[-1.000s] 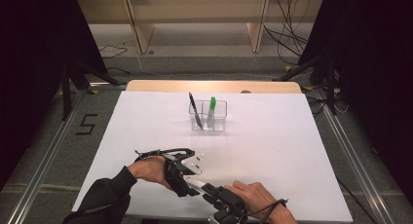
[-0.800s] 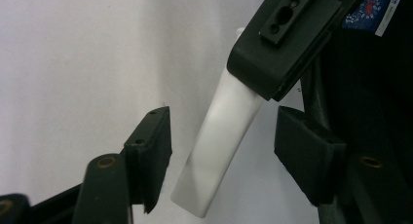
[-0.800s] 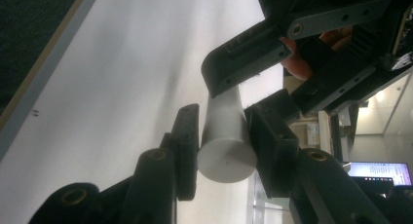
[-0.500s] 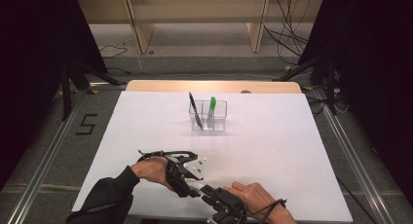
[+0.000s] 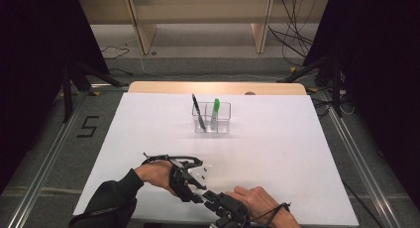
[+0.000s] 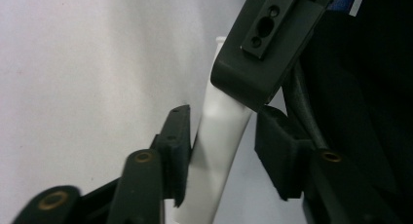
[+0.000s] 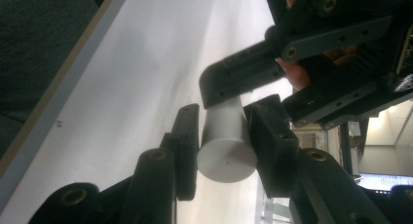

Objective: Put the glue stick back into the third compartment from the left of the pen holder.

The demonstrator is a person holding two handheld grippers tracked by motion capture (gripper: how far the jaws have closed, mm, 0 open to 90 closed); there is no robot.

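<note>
A white cylinder (image 7: 226,141), like a thick marker or tube, is held over the near edge of the white table (image 5: 277,153). My right gripper (image 7: 224,131) is shut on its flat-ended part, with both pads pressed on its sides. My left gripper (image 6: 221,131) straddles the same cylinder (image 6: 219,136) farther along. Its jaws have just been closing around it. One pad lies against the cylinder, and a thin gap shows at the other pad. In the high view the left gripper (image 5: 190,181) and the right gripper (image 5: 208,196) meet tip to tip.
A clear plastic organiser (image 5: 223,124) stands at the table's middle far side, holding a black pen (image 5: 197,111) and a green marker (image 5: 216,108). The table's far edge is a wooden strip (image 5: 218,87). Dark floor rails run along both sides.
The left gripper's jaws have drawn closer together around the white cylinder. Both hands have stayed in place, and the right gripper's hold is unchanged.
</note>
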